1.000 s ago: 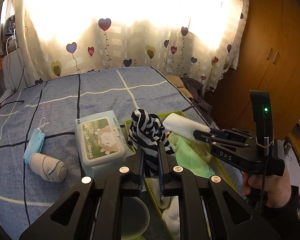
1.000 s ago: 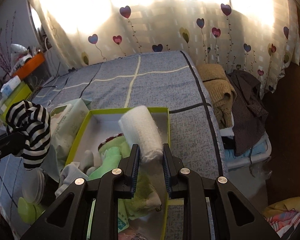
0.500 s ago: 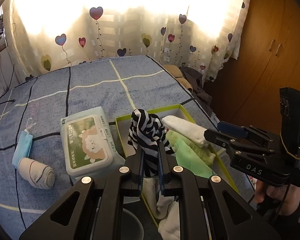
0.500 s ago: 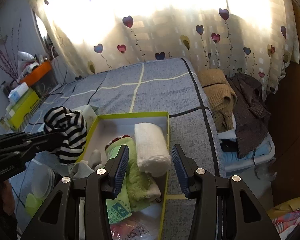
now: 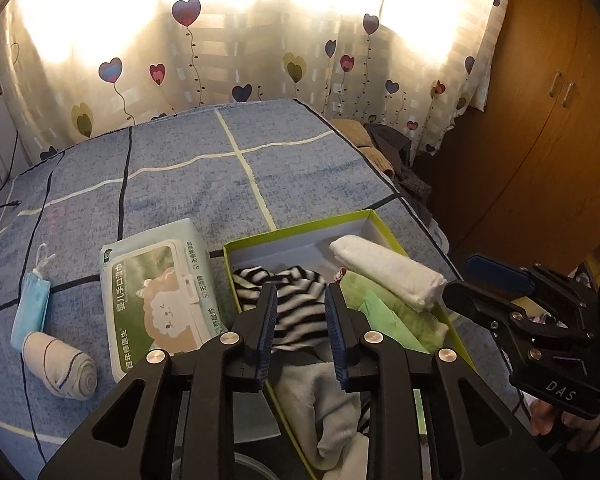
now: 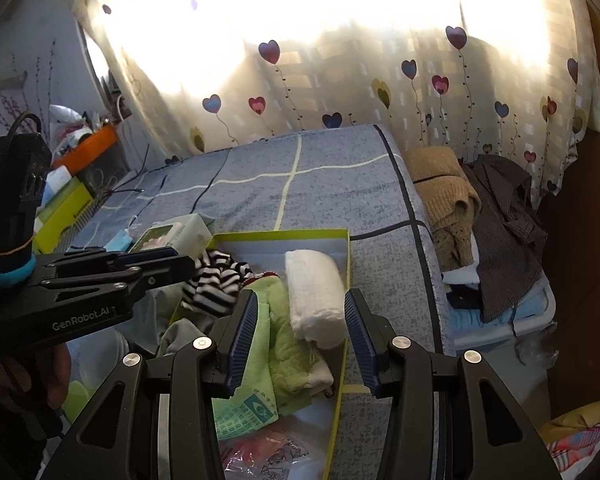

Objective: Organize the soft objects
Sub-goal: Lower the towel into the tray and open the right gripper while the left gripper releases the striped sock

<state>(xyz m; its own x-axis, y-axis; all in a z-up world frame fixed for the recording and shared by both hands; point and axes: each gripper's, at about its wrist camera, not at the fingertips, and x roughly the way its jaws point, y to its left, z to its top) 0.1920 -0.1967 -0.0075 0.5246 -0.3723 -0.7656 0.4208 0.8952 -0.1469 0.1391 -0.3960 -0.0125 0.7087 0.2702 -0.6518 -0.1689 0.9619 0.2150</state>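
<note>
A green-rimmed box (image 5: 300, 230) on the blue bedspread holds soft things. The black-and-white striped cloth (image 5: 296, 312) lies in the box's near left part. My left gripper (image 5: 300, 288) hovers just over it; its jaws are opening and the pads stand clear of the cloth. The white rolled towel (image 6: 316, 300) rests along the right wall of the box (image 6: 280, 234) on a green cloth (image 6: 280, 320). My right gripper (image 6: 300, 294) is open just short of the towel, not touching it. In the right wrist view my left gripper (image 6: 184, 260) comes in from the left beside the striped cloth (image 6: 220, 280).
Left of the box lie a wet-wipes pack (image 5: 156, 300), a blue face mask (image 5: 30, 308) and a rolled beige sock (image 5: 60, 364). A grey-white cloth (image 5: 320, 400) fills the box's near end. Clothes (image 6: 480, 220) are piled beside the bed's right edge. A wooden wardrobe (image 5: 540, 120) stands right.
My left gripper came down over the box and opened, and the striped cloth dropped in. My right gripper opened, let the white towel go into the box and drew back a little.
</note>
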